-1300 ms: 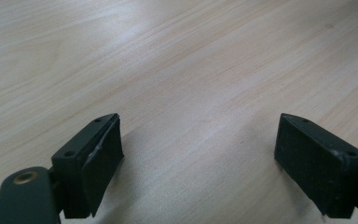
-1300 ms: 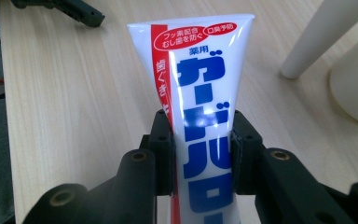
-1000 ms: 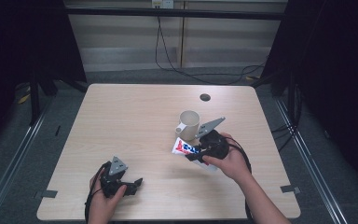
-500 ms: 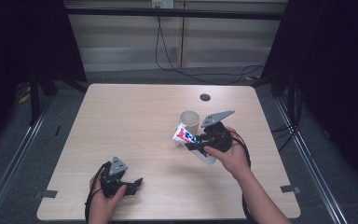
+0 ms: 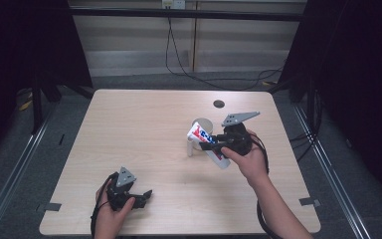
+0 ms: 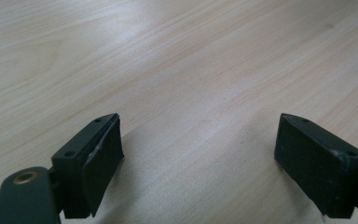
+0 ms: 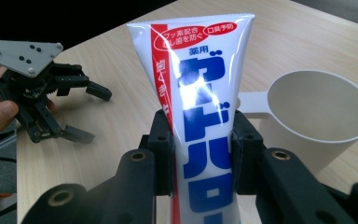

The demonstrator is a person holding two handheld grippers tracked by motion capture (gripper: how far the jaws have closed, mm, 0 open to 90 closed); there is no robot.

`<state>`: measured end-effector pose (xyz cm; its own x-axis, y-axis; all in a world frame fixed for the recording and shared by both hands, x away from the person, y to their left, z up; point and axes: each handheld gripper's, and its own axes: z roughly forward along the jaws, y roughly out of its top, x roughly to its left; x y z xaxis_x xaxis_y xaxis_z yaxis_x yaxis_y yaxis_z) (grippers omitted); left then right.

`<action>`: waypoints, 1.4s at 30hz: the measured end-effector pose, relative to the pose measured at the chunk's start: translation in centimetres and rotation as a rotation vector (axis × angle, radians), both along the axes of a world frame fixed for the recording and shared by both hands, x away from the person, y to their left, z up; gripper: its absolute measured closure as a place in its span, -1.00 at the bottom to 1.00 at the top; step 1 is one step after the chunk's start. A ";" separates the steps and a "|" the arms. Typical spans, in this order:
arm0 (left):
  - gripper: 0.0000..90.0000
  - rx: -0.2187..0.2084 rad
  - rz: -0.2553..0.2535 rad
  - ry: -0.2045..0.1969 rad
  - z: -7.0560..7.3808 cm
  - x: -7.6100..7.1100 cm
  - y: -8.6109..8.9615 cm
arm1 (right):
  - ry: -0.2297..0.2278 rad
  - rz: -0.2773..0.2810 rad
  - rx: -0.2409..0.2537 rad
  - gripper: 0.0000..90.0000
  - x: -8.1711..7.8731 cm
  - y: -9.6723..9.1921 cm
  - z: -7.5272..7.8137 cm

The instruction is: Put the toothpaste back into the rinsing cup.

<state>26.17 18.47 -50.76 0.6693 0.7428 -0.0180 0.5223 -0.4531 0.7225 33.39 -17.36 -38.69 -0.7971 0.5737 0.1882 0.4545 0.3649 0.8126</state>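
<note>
Looking down from the high view, the right hand [image 5: 248, 159] reaches in from the bottom edge, forearm angled up and left, holding the right gripper [image 5: 210, 145] above the table [image 5: 129, 129] right of centre. Its jaws are closed on a white toothpaste tube [image 5: 206, 142] with red and blue print, which lies tilted with its flat crimped end up and left, just beside a pale cup [image 5: 199, 130]. The tube hides part of the cup's rim. The left hand [image 5: 110, 211] is cut off at the bottom edge; the left gripper [image 5: 142, 196] sits low over the near left of the table, jaws spread, nothing between them. A small dark round spot [image 5: 219, 103] marks the far side of the tabletop.

In the left gripper view, the two black jaws stand wide apart over bare light wood grain, empty. Their inner pads are matt and flat.

In the right gripper view, the jaws pinch the tube [image 7: 200, 112] at mid-body; its glossy plastic bears blue characters and a red band, and the lower end is cut off by the frame. The cup [image 7: 319, 116] stands to the right, smooth, round, with a flat tab handle touching or just behind the tube; which cannot be told. The left gripper [image 7: 86, 114] shows farther off, jaws parted
</note>
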 end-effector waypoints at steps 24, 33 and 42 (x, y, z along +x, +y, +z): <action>-0.67 -0.002 0.001 0.001 0.0 0.0 0.0 | -0.090 -0.090 0.119 0.49 1.9 0.0 1.7; -0.67 -0.011 0.007 0.001 0.0 0.0 -0.1 | -0.104 -0.112 0.151 0.49 2.7 -0.2 2.1; -0.67 -0.008 0.005 0.000 0.0 0.0 0.0 | -0.115 -0.132 0.155 0.48 3.6 -0.3 2.1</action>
